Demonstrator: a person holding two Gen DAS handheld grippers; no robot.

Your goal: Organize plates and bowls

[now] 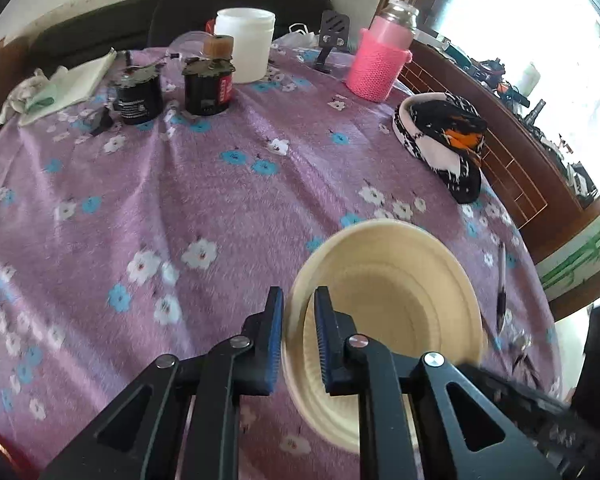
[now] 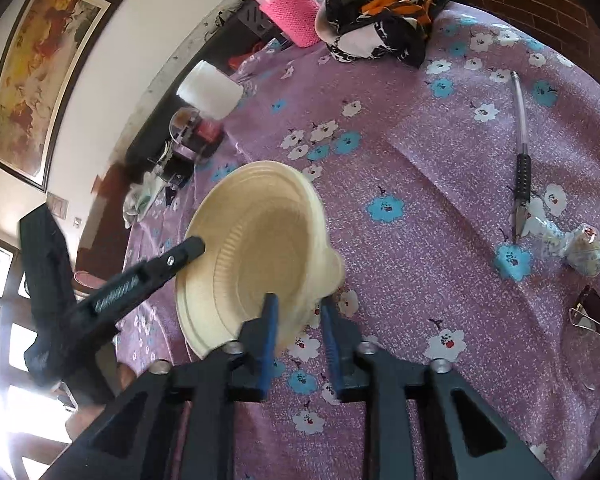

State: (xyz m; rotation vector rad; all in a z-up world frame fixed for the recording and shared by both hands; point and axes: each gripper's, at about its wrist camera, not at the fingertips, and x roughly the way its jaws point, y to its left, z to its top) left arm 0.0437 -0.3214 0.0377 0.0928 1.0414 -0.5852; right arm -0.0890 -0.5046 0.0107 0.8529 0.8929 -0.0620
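Note:
A stack of cream paper bowls (image 1: 388, 300) is held tilted above the purple floral tablecloth (image 1: 180, 208). My left gripper (image 1: 299, 312) is shut on the stack's near rim, one finger inside and one outside. In the right wrist view the same stack (image 2: 256, 248) shows tilted, with the left gripper's finger (image 2: 180, 256) on its left rim. My right gripper (image 2: 298, 312) has its jaws around the stack's lower right rim, with a gap still showing between the pads.
At the back stand a white plastic jar (image 1: 246, 48), two dark cans (image 1: 208, 84), a pink knit-sleeved bottle (image 1: 380, 60) and a phone stand (image 1: 330, 40). A black-white-orange scarf (image 1: 444, 140) lies right. A pen (image 2: 522, 152), wrapped candies (image 2: 580, 248) and glasses (image 2: 596, 340) lie right.

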